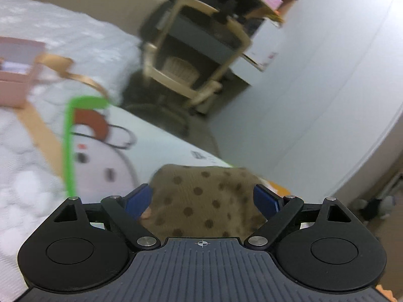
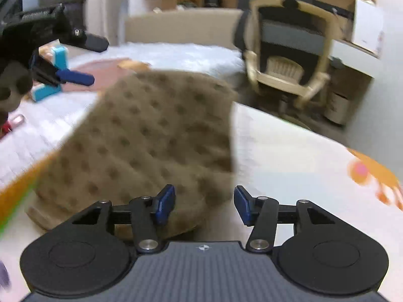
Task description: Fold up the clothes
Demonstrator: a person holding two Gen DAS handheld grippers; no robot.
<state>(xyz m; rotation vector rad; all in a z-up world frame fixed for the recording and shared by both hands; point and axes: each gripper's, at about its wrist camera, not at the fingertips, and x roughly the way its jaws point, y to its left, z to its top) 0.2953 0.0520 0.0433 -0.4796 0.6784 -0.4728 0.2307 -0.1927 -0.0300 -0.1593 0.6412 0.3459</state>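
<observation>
A white textured bedspread (image 1: 30,151) covers the bed, and at its far left in the left wrist view sits a pink box (image 1: 17,73) with tan ribbon trailing from it. Next comes a pale mat (image 1: 161,148) printed with a cartoon figure and edged in green, spread over the bedding. Beyond the bed's foot stands a cream-framed office chair (image 1: 196,58) on a dark floor, with a wooden shelf behind it and a white wall to the right.

The brown polka-dot garment (image 2: 151,136) lies on the mat, soft and fuzzy, bunched into a thick rounded slab with darker brown dots; both views are motion-blurred, so its folds are hard to read.

The left gripper (image 1: 202,198) has its blue fingers spread wide, the garment's near edge lying between them, not pinched. In the right wrist view the left gripper shows at upper left, raised above the bedspread. The right gripper (image 2: 204,206) is also spread apart, its left finger over the garment's near corner, its right finger over bare mat.
</observation>
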